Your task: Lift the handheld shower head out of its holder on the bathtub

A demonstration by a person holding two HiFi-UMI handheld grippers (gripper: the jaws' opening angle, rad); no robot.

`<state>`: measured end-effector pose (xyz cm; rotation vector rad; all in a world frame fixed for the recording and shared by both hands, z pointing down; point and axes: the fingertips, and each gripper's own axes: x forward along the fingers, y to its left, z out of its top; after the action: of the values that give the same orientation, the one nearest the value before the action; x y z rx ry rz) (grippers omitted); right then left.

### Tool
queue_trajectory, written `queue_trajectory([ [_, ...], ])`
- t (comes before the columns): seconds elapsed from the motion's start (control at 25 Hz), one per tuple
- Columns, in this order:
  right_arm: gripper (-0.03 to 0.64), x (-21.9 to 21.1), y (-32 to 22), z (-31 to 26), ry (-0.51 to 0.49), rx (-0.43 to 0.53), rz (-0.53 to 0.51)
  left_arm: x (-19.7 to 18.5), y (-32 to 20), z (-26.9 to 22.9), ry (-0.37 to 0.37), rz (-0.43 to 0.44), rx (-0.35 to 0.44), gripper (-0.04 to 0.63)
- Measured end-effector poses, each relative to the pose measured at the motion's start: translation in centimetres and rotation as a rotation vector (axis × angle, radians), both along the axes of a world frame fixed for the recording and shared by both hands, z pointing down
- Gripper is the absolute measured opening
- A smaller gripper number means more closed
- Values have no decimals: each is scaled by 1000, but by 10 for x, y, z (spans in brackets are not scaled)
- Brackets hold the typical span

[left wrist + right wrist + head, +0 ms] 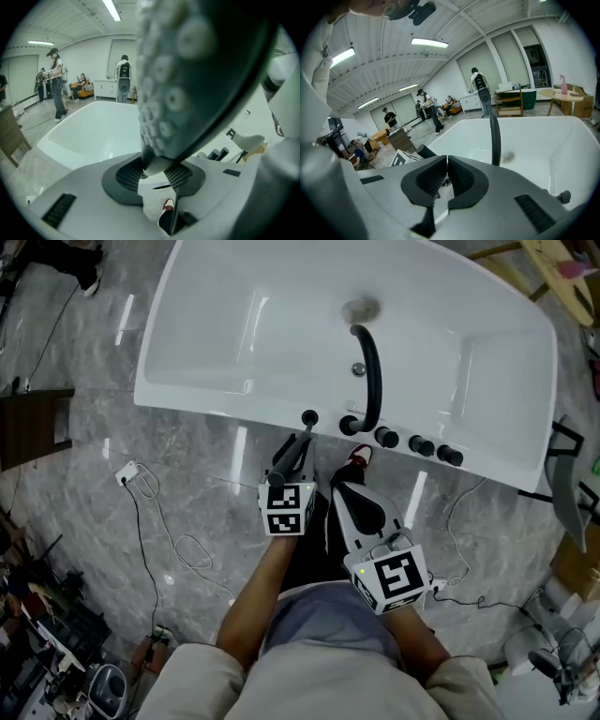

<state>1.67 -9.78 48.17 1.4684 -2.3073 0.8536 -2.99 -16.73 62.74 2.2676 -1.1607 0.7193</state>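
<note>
The head view looks steeply down on the tub from over its near rim. Both gripper views sit low at that rim, facing across it; all three share the tub.

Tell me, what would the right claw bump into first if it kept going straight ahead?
Probably the bathtub, at its near rim close to the black faucet. The right claw is shut and empty and aims that way, though depth is hard to judge.
</note>
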Motion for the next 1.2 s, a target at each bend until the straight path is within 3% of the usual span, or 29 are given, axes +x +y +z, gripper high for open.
queue_trajectory([
  [0.44, 23, -13, -6, -33, 25, 57, 12, -6, -5, -66, 20, 46, 45, 138],
  [0.6, 23, -17, -8, -48, 28, 88, 10, -10, 6, -68, 34, 54, 57, 138],
  [0.92, 23, -21, -8, -71, 55, 126, 33, -8, 13, -108, 117, 82, 75, 138],
  [1.2, 23, -20, -2, -94, 81, 176, 62, -14, 19, -138, 129, 128, 132, 138],
])
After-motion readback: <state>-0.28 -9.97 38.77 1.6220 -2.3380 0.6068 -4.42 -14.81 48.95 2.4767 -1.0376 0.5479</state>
